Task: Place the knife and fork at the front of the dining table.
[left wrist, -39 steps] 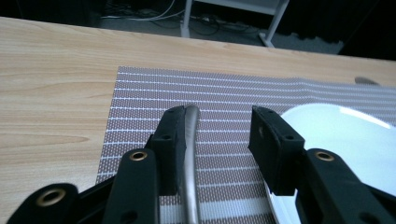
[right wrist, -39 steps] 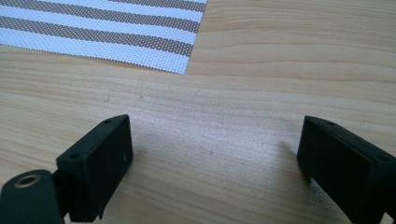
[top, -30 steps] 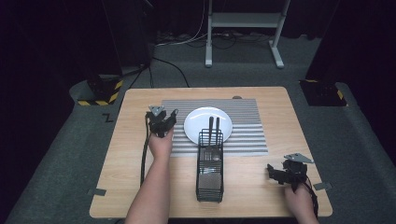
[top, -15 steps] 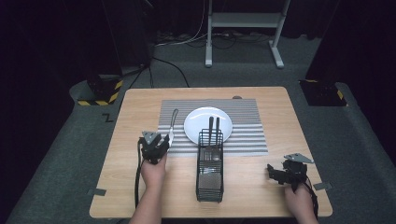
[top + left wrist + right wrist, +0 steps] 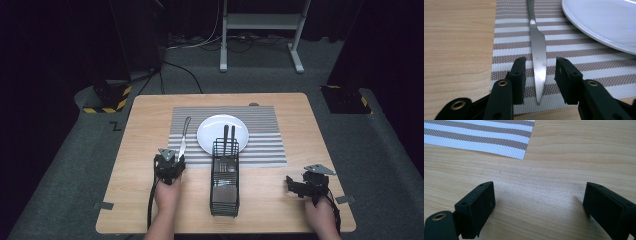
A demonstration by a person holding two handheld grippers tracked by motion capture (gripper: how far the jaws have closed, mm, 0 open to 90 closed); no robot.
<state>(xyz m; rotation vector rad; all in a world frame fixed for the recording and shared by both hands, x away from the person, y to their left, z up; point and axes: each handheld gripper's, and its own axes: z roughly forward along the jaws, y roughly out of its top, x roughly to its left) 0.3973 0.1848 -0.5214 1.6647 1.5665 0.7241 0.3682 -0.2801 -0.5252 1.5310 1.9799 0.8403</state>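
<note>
steel knife (image 5: 537,53) loose between the left gripper (image 5: 540,66)'s part-open, just-widened jaws, right gripper (image 5: 537,200) wide open, empty over bare wood

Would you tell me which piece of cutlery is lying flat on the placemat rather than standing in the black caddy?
The knife, lying left of the white plate with its blade tip between the left claw's open jaws; the others stand upright in the caddy.

The one mark I can read is a black "Z" on the grey floor (image 5: 90,165), just off the table's (image 5: 150,210) far left corner, at about ten o'clock from my left gripper (image 5: 169,167). Nothing else carries letters, numbers or a brand.
</note>
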